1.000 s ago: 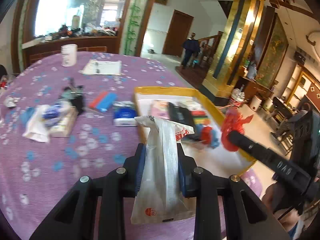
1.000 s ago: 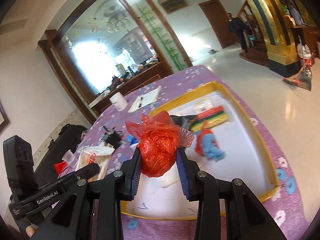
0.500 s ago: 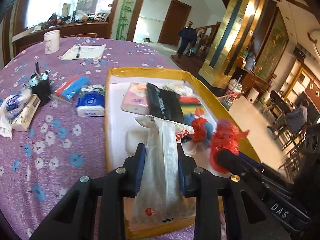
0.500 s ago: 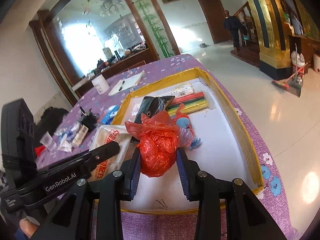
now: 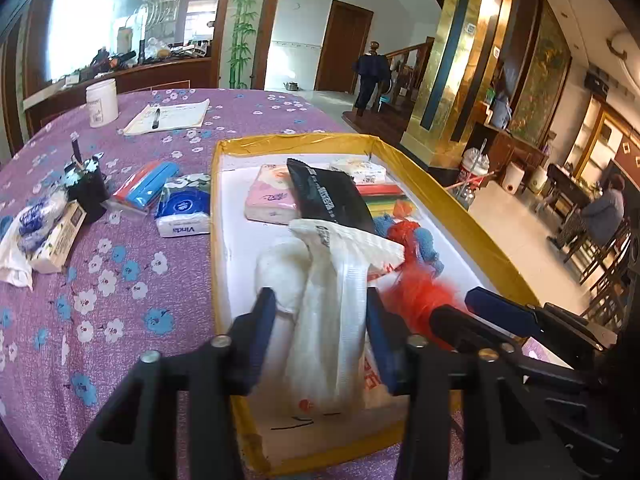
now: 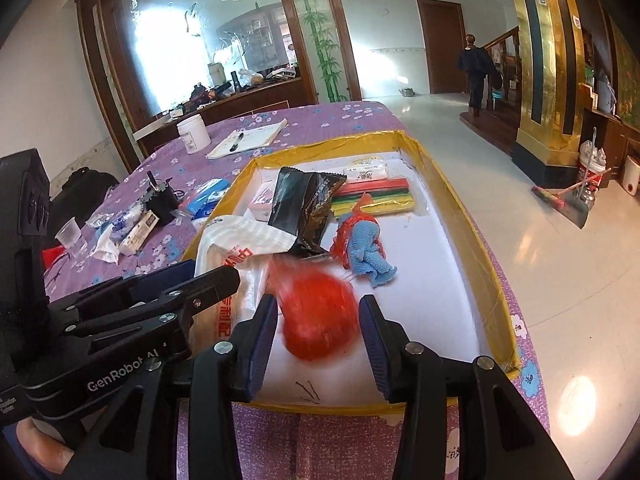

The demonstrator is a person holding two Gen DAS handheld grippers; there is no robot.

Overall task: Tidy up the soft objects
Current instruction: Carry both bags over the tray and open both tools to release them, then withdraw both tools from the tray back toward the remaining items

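Note:
A yellow-rimmed white tray (image 5: 448,204) (image 6: 476,240) lies on the purple flowered table. My left gripper (image 5: 320,320) is open over the tray's near end. A white plastic bag (image 5: 332,312) stands between its fingers, loose from the pads; it also shows in the right wrist view (image 6: 236,248). My right gripper (image 6: 316,320) is open. A red plastic bag (image 6: 320,316) drops blurred between its fingers onto the tray floor; it also shows in the left wrist view (image 5: 416,292).
In the tray lie a black pouch (image 6: 308,208), a blue knitted toy (image 6: 368,252), coloured strips (image 6: 372,196) and tissue packs (image 5: 272,196). Left of the tray are a Vinda tissue pack (image 5: 184,212), a red-blue pack (image 5: 144,188), a black holder (image 5: 90,192) and a white cup (image 5: 102,102).
Both grippers moved down over the tray's near end and opened. The white bag and the red bag are let go; the red bag is falling.

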